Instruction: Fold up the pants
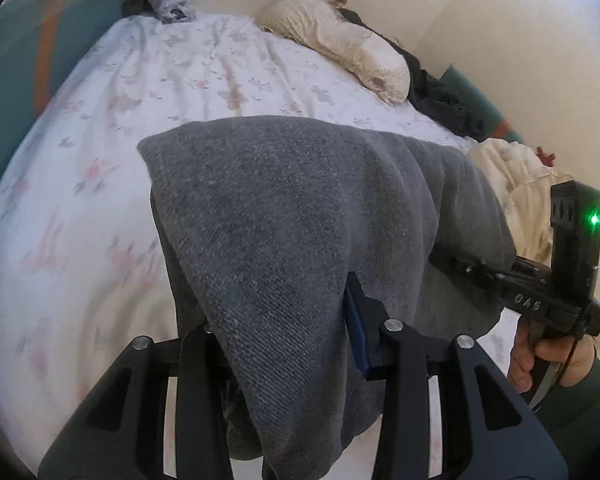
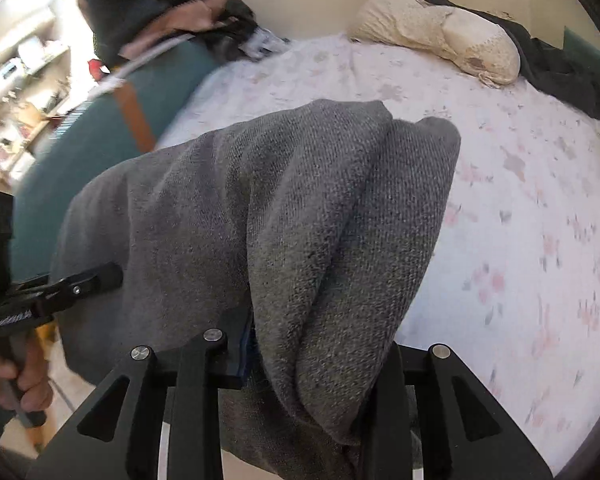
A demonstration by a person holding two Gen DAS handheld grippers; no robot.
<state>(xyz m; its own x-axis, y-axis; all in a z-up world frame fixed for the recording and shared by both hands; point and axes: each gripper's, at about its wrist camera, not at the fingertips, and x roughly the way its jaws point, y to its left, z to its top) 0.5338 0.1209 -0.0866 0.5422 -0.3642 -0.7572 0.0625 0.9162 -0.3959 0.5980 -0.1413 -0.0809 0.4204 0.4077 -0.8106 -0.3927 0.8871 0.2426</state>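
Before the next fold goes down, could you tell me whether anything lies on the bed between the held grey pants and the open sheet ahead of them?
Nothing visible does. The grey pants hang from the left gripper and right gripper over bare floral sheet. The cream pillow and dark clothes lie along the wall, beyond it.

The bed (image 1: 148, 92) is covered by a white sheet (image 2: 520, 208) printed with faint pink and grey flowers, lightly creased. A cream lace-textured pillow (image 1: 340, 40) lies on it at the far edge by the wall. Dark clothing (image 1: 444, 100) is heaped just beside the pillow, touching it. A small grey-blue crumpled cloth (image 1: 174, 8) sits at the far left corner. Cream bedding (image 1: 516, 184) is bunched at the right edge.
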